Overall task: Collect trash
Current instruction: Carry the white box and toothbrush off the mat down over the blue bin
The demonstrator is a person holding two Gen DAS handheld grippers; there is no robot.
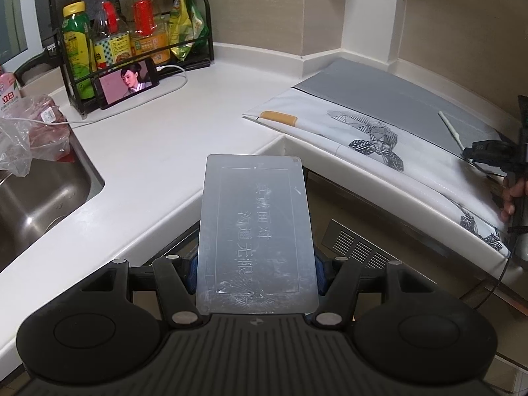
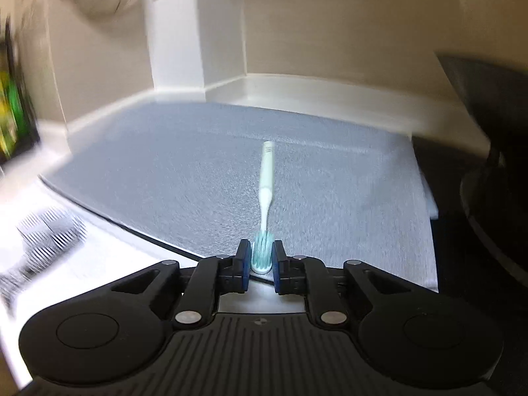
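Your left gripper (image 1: 257,274) clamps a frosted plastic card (image 1: 255,237); your right gripper (image 2: 262,260) brackets a toothbrush (image 2: 265,191).
Only the right wrist view shows the bristles between the pads; blur hides whether they press.

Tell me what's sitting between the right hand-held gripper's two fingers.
The bristle head of a white toothbrush sits between the fingers of the right hand-held gripper. Its handle runs away over the grey mat. The right wrist view shows this.
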